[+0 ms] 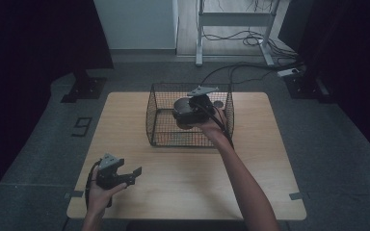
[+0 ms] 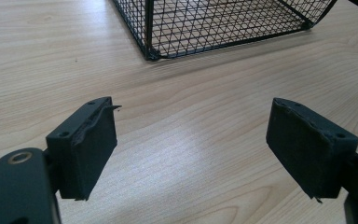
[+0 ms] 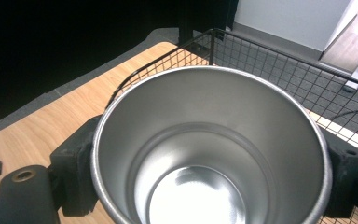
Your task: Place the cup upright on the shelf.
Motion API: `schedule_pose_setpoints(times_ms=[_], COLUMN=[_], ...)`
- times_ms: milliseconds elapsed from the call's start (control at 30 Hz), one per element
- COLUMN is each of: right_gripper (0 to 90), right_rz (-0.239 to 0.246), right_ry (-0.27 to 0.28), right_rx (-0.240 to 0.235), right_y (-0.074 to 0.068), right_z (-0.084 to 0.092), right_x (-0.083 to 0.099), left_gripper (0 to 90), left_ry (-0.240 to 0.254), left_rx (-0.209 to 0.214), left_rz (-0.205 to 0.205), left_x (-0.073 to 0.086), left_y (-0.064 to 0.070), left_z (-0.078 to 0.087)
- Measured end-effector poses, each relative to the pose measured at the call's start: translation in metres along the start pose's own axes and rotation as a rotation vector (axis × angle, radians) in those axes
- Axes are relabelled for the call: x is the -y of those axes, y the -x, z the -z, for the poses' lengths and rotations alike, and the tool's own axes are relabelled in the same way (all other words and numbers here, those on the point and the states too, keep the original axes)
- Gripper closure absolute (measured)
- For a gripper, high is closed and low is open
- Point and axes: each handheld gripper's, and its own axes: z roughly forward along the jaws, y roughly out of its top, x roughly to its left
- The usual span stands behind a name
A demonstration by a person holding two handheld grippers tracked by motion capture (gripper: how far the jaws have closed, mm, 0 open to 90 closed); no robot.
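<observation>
A shiny metal cup [image 1: 182,107] hangs over the inside of a black wire basket [image 1: 150,115] at the far middle of the wooden table [image 1: 183,192]. My right gripper [image 1: 192,114] is shut on the cup. In the right gripper view the cup [image 3: 209,140] is empty, its mouth faces the camera, and a black pad [image 3: 74,158] presses on each side of its wall, with the basket [image 3: 261,51] behind it. My left gripper [image 1: 129,175] rests near the table's front left, open. In the left gripper view bare wood lies between the jaws of the left gripper [image 2: 191,154].
The basket's near corner [image 2: 149,49] stands a short way beyond the left gripper. A small round object [image 1: 218,104] lies on the basket floor at its right. Desk legs and cables [image 1: 250,38] lie on the floor beyond the table; dark curtains hang on both sides.
</observation>
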Motion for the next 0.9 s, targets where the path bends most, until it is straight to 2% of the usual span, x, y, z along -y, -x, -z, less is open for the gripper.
schedule_pose_setpoints(times_ms=[900], right_gripper=[14.4], right_rz=[-0.034], right_ry=[-0.039], right_rx=[0.025], right_y=[0.029], right_z=[-0.038], right_x=[-0.008], left_gripper=[16.5], left_ry=[0.011], left_rx=[0.005], left_rz=[0.009], left_x=[0.000], left_y=[-0.004], left_z=[0.003])
